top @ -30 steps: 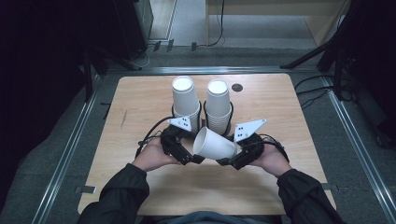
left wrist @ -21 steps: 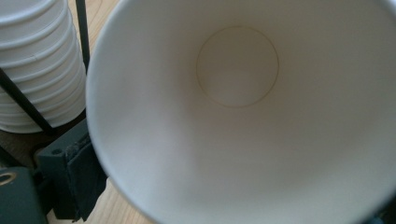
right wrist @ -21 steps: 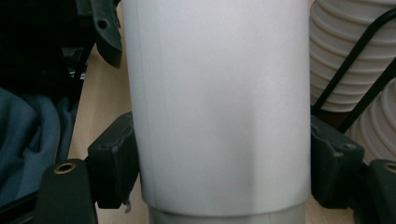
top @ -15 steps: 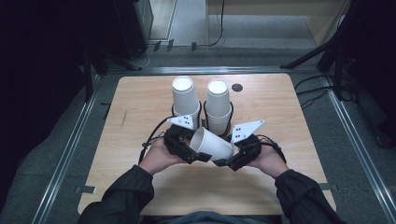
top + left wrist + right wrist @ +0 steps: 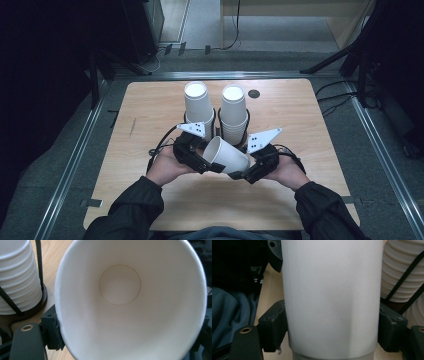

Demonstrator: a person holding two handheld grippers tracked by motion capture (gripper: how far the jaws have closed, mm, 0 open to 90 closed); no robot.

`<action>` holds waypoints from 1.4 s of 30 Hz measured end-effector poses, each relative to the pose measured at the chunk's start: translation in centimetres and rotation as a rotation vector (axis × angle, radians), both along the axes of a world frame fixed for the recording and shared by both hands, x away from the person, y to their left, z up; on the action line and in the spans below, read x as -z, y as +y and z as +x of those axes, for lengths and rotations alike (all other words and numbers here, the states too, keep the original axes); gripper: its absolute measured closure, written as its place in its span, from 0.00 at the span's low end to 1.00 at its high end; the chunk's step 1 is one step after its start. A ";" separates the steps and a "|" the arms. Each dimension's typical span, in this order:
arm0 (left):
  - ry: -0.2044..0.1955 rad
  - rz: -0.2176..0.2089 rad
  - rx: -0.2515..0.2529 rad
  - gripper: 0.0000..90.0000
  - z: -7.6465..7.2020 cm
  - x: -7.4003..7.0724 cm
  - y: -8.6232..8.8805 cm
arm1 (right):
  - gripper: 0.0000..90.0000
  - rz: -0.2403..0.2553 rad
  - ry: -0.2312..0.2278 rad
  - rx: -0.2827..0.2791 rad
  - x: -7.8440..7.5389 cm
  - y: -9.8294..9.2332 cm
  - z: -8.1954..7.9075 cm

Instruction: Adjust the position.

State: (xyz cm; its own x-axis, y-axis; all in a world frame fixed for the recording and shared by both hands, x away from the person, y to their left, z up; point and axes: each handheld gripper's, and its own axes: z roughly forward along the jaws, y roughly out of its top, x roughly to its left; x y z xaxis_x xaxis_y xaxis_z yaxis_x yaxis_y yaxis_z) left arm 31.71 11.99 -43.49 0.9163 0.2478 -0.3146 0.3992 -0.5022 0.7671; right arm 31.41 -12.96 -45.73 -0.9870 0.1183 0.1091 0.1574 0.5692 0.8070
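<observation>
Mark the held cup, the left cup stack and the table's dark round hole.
held cup [image 5: 230, 156], high view, side wall.
left cup stack [image 5: 196, 101], high view, top cup's side.
dark round hole [image 5: 254, 93], high view, its centre.

The high view looks forward and down over the whole bench [image 5: 150, 210]. Both gripper views sit very close to one white paper cup [image 5: 226, 155], left facing its mouth, right its side.

White paper cup [image 5: 227, 154] lies tilted on its side above the table, open mouth toward the left (interior empty), near two cup stacks [image 5: 234, 112].
</observation>
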 end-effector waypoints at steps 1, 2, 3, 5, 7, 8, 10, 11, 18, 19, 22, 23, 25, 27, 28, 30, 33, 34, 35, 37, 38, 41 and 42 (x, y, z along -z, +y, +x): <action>0.003 -0.001 0.002 0.18 0.0 -0.1 0.1 | 0.19 -0.011 0.004 0.018 0.0 0.1 0.0; -0.004 0.002 -0.003 0.18 0.1 -0.1 0.3 | 0.19 -0.019 0.015 0.024 0.1 0.2 -0.1; -0.001 -0.001 -0.004 0.18 0.1 -0.2 0.4 | 0.17 -0.026 0.036 0.024 0.1 0.2 0.0; -0.007 0.011 -0.008 0.18 0.2 -0.3 0.8 | 0.16 -0.037 0.049 0.033 0.2 0.1 0.0; -0.017 0.029 -0.012 0.18 0.1 -0.4 1.2 | 0.15 -0.034 0.054 0.039 0.2 -0.1 0.1; -0.019 0.035 -0.009 0.18 0.2 -0.5 1.5 | 0.15 -0.034 0.061 0.046 0.2 -0.2 0.1; -0.036 0.044 -0.013 0.18 0.1 -0.6 1.8 | 0.15 -0.034 0.072 0.066 0.2 -0.4 0.2; -0.035 0.049 -0.012 0.18 0.1 -0.7 1.9 | 0.15 -0.038 0.072 0.069 0.1 -0.5 0.2; -0.055 0.133 -0.001 0.18 0.4 -0.3 2.0 | 0.16 -0.105 0.047 0.074 0.6 -0.7 0.2; -0.055 0.154 0.000 0.18 0.4 -0.2 1.8 | 0.16 -0.115 0.051 0.080 0.8 -0.7 0.2; -0.061 0.215 0.010 0.18 0.6 0.3 1.2 | 0.16 -0.124 0.055 0.087 1.3 -0.6 0.3; -0.062 0.237 0.017 0.18 0.8 0.5 1.0 | 0.16 -0.122 0.054 0.087 1.4 -0.5 0.3; -0.066 0.272 0.026 0.18 1.0 0.7 0.5 | 0.16 -0.121 0.056 0.090 1.5 -0.4 0.3; -0.068 0.299 0.036 0.18 1.2 1.0 0.1 | 0.16 -0.120 0.051 0.093 1.7 -0.3 0.2; -0.068 0.311 0.042 0.18 1.3 1.1 -0.2 | 0.16 -0.119 0.054 0.092 1.8 -0.3 0.2; -0.080 0.343 0.057 0.18 1.4 1.2 -0.8 | 0.16 -0.119 0.055 0.093 2.1 -0.3 0.3; -0.093 0.361 0.083 0.18 1.4 1.1 -1.5 | 0.16 -0.122 0.048 0.093 2.4 -0.2 0.3; -0.093 0.360 0.090 0.18 1.3 1.0 -1.8 | 0.16 -0.121 0.050 0.096 2.5 -0.1 0.2; -0.102 0.363 0.096 0.18 1.3 1.0 -2.1 | 0.16 -0.123 0.050 0.091 2.6 -0.1 0.2; -0.107 0.369 0.106 0.18 1.2 0.8 -2.6 | 0.16 -0.125 0.049 0.084 2.8 0.0 0.1; -0.110 0.373 0.114 0.18 1.2 0.7 -2.8 | 0.16 -0.127 0.048 0.081 2.9 0.0 0.1; -0.112 0.392 0.126 0.18 1.0 0.5 -3.4 | 0.16 -0.141 0.044 0.075 3.1 0.2 -0.1; -0.119 0.395 0.127 0.17 0.9 0.5 -3.6 | 0.16 -0.143 0.041 0.071 3.2 0.3 -0.1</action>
State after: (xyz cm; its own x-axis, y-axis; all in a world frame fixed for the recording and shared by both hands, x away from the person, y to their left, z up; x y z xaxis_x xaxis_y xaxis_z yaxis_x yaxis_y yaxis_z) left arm 32.61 8.41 -43.97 0.9715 0.2110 -0.1084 0.2356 -0.8058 0.5432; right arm 31.27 -12.69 -48.93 -0.9706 0.2052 0.1260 0.2327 0.6643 0.7103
